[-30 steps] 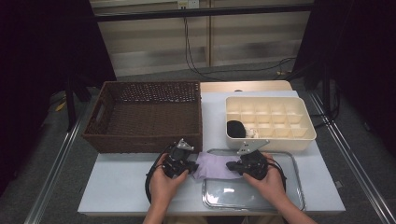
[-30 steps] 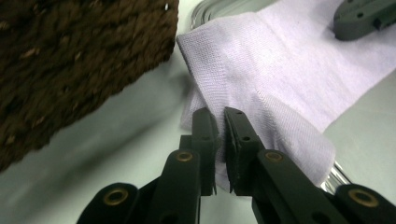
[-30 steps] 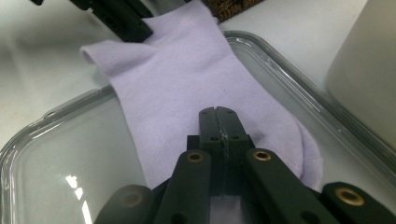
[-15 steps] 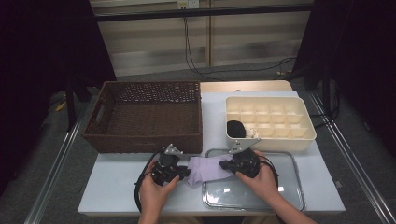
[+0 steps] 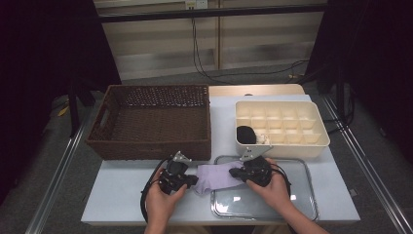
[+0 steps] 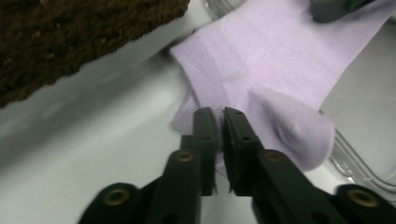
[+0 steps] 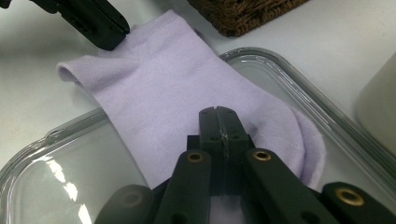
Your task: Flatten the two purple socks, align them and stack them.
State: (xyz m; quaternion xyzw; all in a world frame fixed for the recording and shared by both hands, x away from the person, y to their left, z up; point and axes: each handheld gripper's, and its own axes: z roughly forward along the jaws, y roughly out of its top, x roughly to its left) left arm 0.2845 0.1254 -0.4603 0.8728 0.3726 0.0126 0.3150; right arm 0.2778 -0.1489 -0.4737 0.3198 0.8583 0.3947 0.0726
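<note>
Left gripper (image 6: 219,116) jaws nearly together, pinching the cuff end of the lilac sock (image 6: 261,84); they'd just been closing further with the fabric between them. Right gripper (image 7: 218,114) was clamped tight on the sock's (image 7: 187,98) toe end. In the high view the sock (image 5: 216,176) sat lower centre of the frame, stretched between left gripper (image 5: 187,179) and right gripper (image 5: 239,173), one end on the white table (image 5: 122,195), the other over the rim of the glass tray (image 5: 292,209). Both hands came in from the bottom edge, knuckles up, grippers pointing inward at each other and roughly level. Versus a second earlier: both hands sat slightly lower in frame, the left one further left, sock pulled out a bit longer. Wicker basket (image 5: 151,122) upper left and cream divider box (image 5: 280,129) upper right unchanged.
</note>
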